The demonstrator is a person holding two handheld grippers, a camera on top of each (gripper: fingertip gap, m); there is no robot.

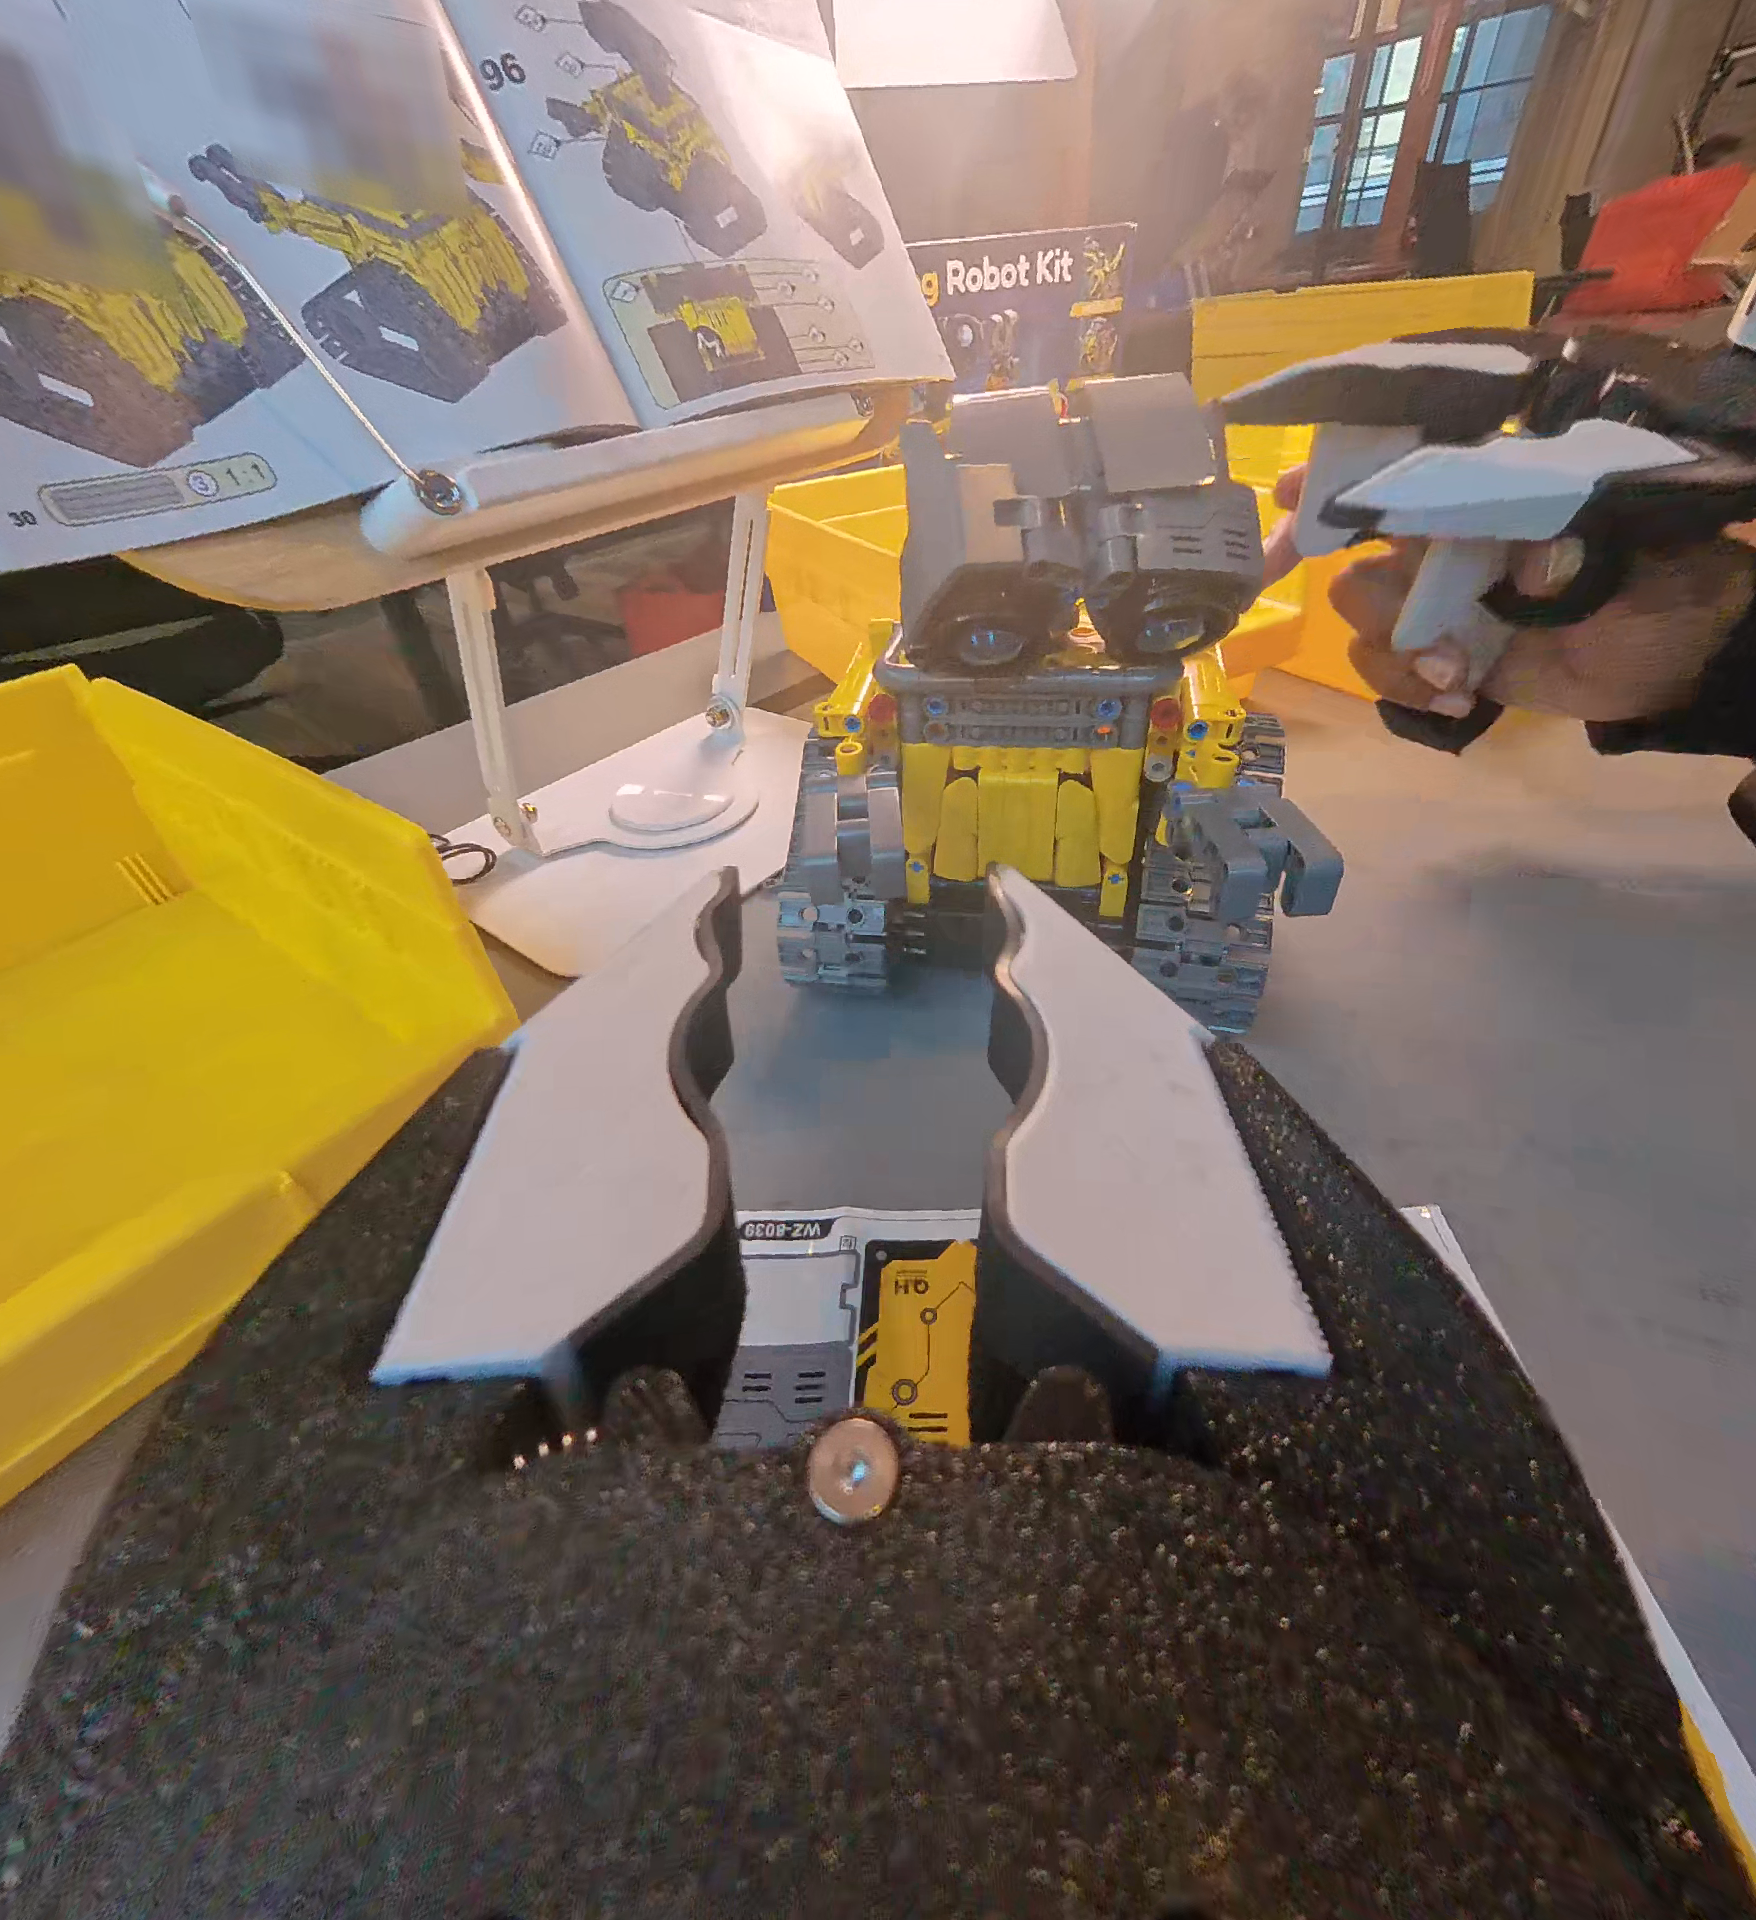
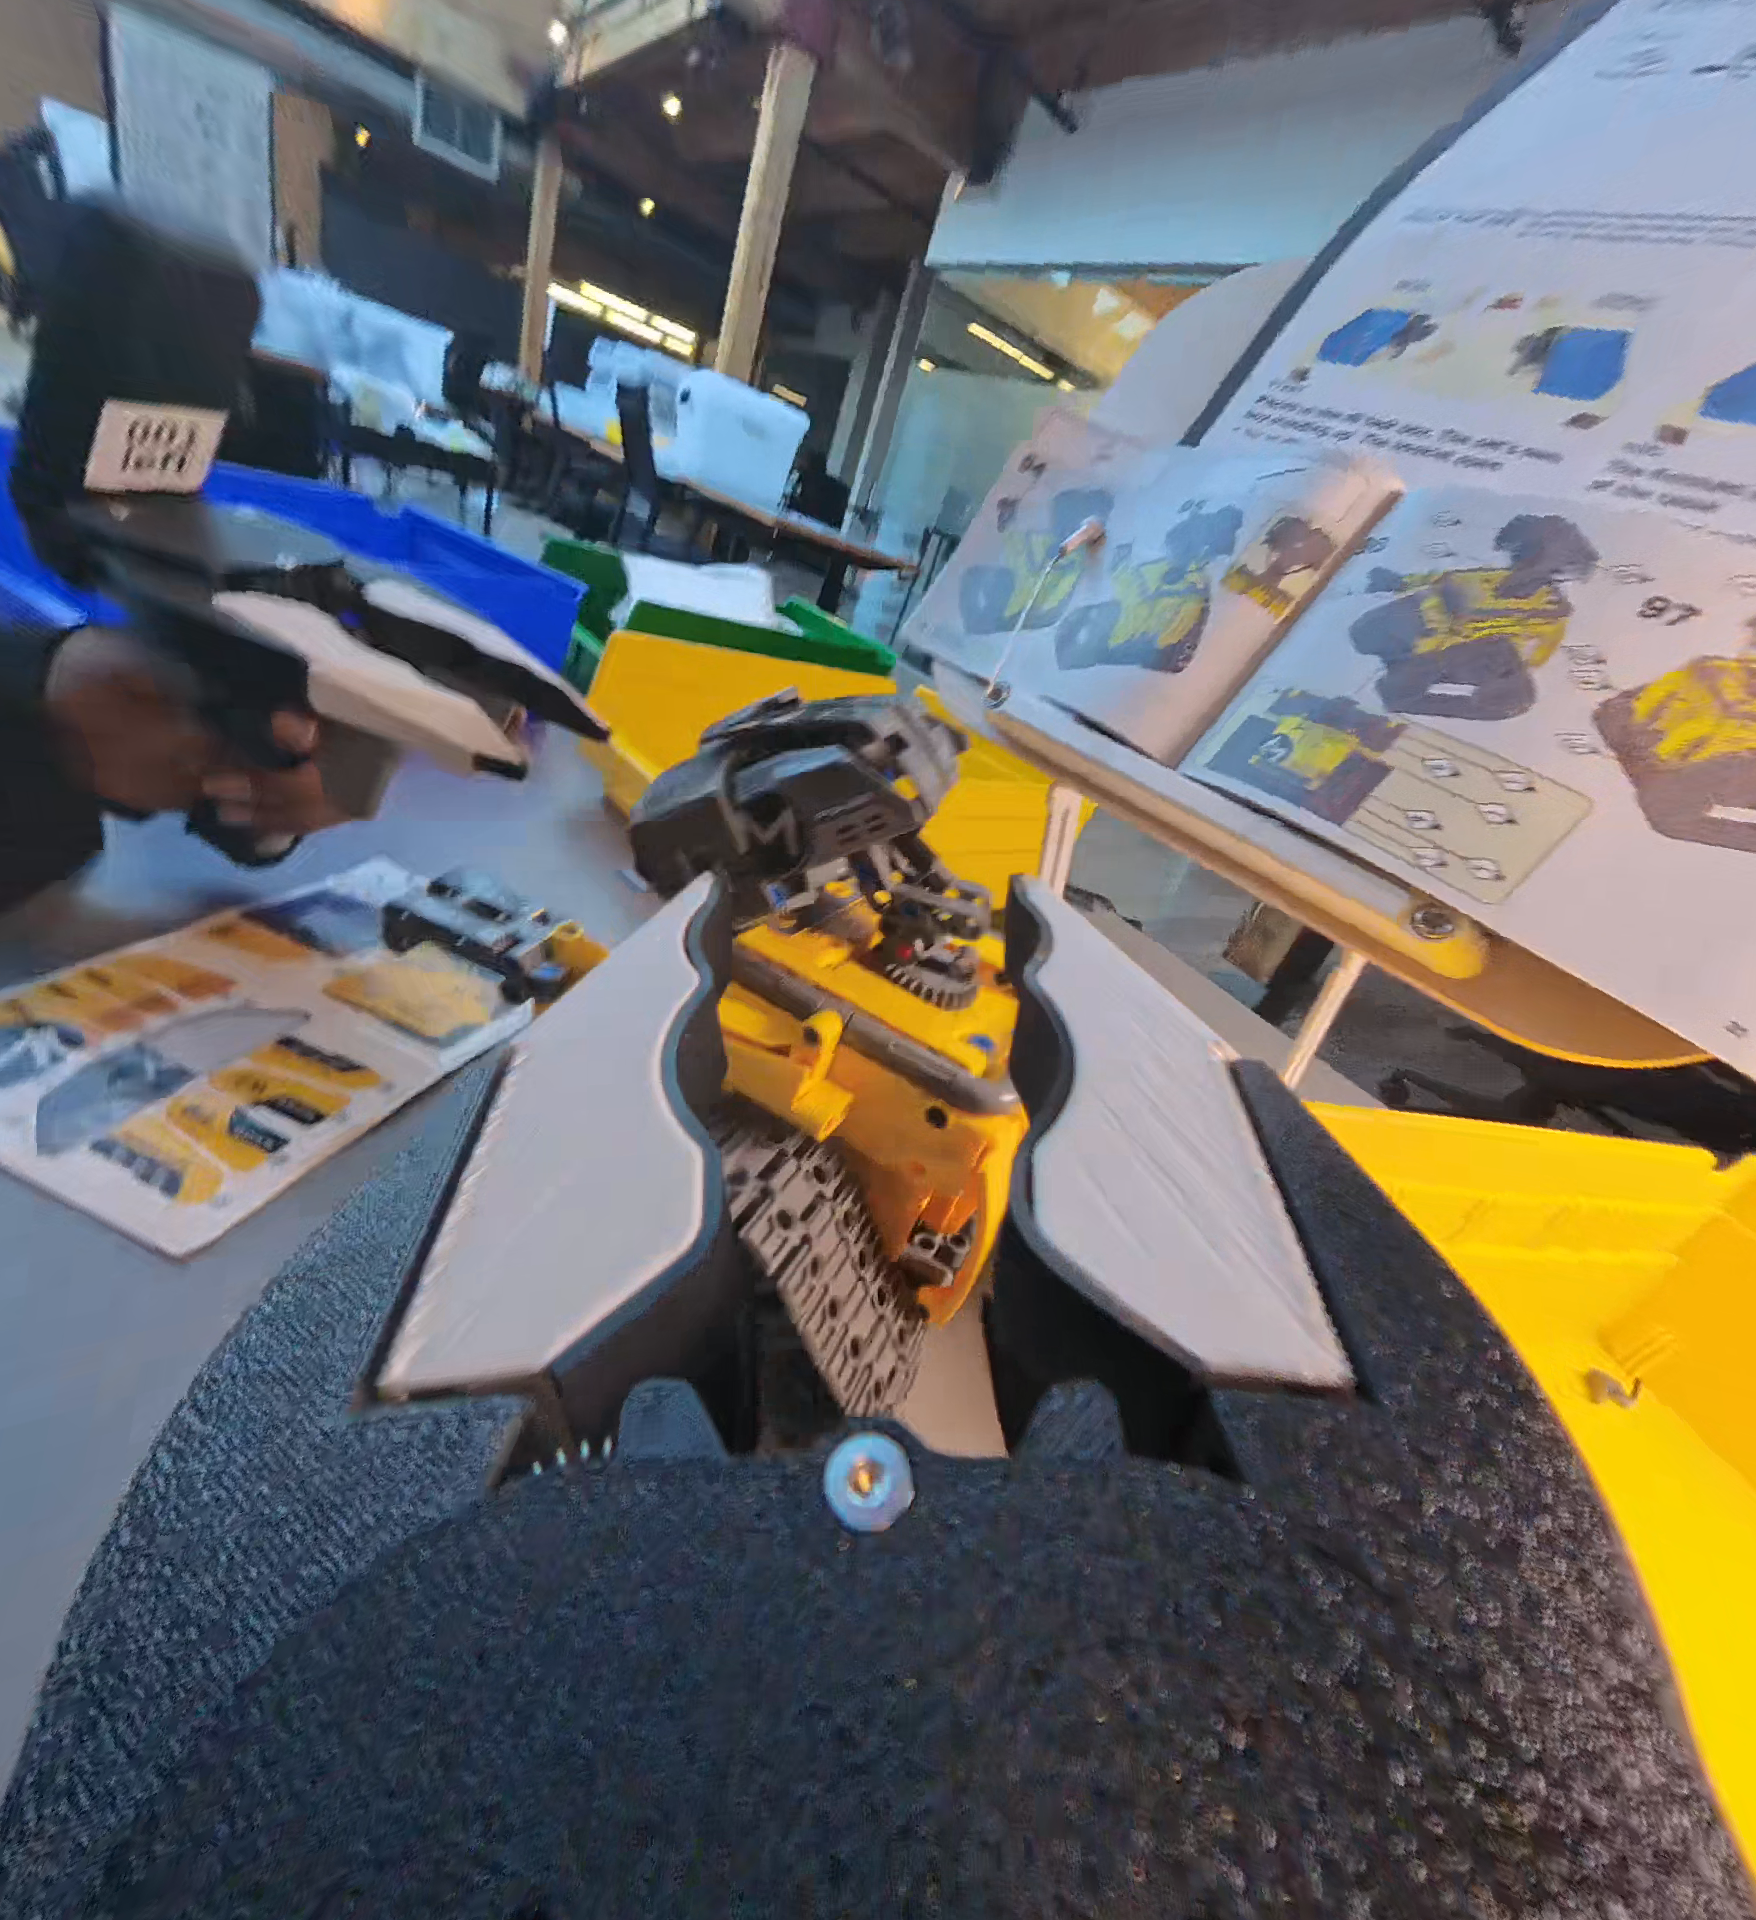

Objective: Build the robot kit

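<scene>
Seemingly empty, both hand-held grippers (image 1: 858, 894) (image 2: 863, 899) flank the brick robot (image 1: 1035, 717).

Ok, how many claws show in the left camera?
2. The left claw sits low and open, just in front of the toy robot; the right claw is open beside the robot's head, at the picture's right.

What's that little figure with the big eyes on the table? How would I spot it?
Find the booklet stand on the grey table. Just right of its white base stands a yellow brick-built robot on grey tracks. Unlike the plain yellow bins around it, it has a grey binocular-eyed head.
</scene>
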